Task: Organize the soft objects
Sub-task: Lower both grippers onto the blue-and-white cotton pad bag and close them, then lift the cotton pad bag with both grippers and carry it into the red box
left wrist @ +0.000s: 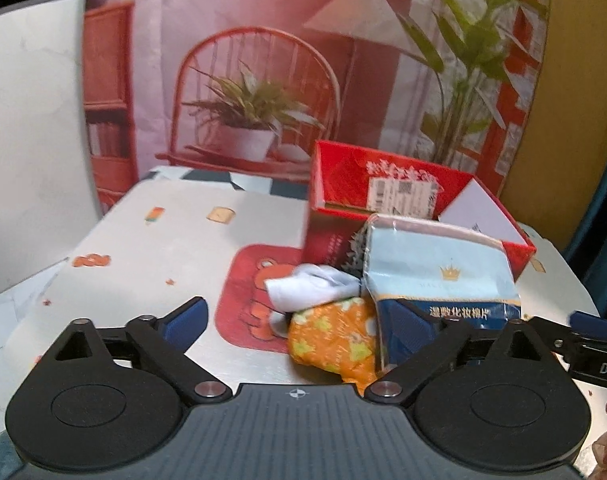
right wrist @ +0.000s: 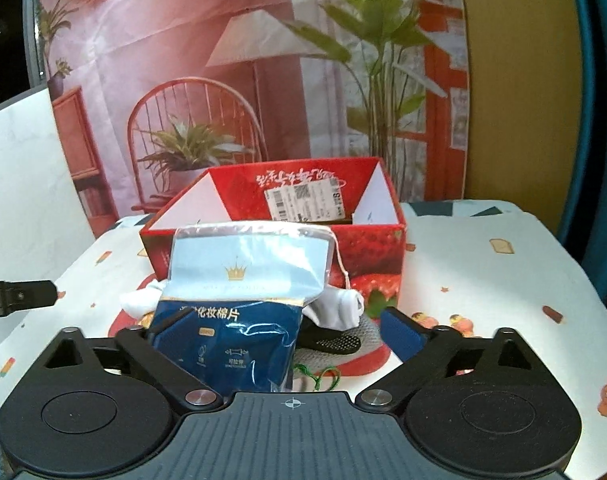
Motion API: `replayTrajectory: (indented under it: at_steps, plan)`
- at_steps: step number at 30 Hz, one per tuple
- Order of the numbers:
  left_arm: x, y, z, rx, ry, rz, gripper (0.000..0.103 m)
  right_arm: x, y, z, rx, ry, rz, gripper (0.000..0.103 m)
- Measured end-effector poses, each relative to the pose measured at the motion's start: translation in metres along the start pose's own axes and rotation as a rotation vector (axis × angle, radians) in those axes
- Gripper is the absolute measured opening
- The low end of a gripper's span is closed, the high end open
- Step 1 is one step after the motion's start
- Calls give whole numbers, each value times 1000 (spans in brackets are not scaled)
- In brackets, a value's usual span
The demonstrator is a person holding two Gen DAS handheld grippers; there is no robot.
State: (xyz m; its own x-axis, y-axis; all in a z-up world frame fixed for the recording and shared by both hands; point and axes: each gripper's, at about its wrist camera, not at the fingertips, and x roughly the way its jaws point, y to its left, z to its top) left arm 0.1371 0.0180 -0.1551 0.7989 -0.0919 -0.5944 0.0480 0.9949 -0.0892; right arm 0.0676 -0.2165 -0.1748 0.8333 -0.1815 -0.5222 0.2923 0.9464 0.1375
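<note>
A pile of soft things lies on a red bear-print mat [left wrist: 239, 280] in front of an open red strawberry box [left wrist: 387, 196]. The pile holds a blue-and-white cotton-pad bag [left wrist: 439, 272], a white sock [left wrist: 311, 288] and an orange floral packet [left wrist: 331, 344]. My left gripper [left wrist: 295, 316] is open, with the orange packet between its fingers. In the right wrist view the bag [right wrist: 243, 280] stands before the box [right wrist: 367, 252], with white socks [right wrist: 339, 308] and a black-and-grey mesh item [right wrist: 335, 344] behind. My right gripper [right wrist: 281, 328] is open around the bag's lower part.
A white tablecloth [right wrist: 483, 280] with small cartoon prints covers the table. A printed backdrop of a chair and plants [left wrist: 263, 80] stands right behind the box, and a white board [left wrist: 31, 140] stands at the left. A green string [right wrist: 319, 376] lies near the right gripper.
</note>
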Motion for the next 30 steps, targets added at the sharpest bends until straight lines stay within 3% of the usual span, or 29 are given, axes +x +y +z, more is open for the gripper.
replayTrajectory:
  at_steps: [6, 9, 14, 20, 28, 30]
  plan:
    - [31, -11, -3, 20, 73, -71, 67, 25, -7, -4, 10, 67, 69, 63]
    - [42, -15, -3, 16, 105, -123, 59, 35, -6, -5, 8, 78, 81, 60]
    - [65, -20, -1, -28, 173, -250, 57, 48, -7, -3, 1, 98, 111, 50]
    - [88, -33, 1, -4, 215, -353, 57, 58, -9, 2, -15, 117, 133, 41]
    - [114, -31, -2, -60, 275, -420, 57, 69, -11, 6, -13, 148, 150, 38]
    - [114, -33, -2, -56, 270, -427, 52, 71, -10, 8, -13, 154, 153, 37]
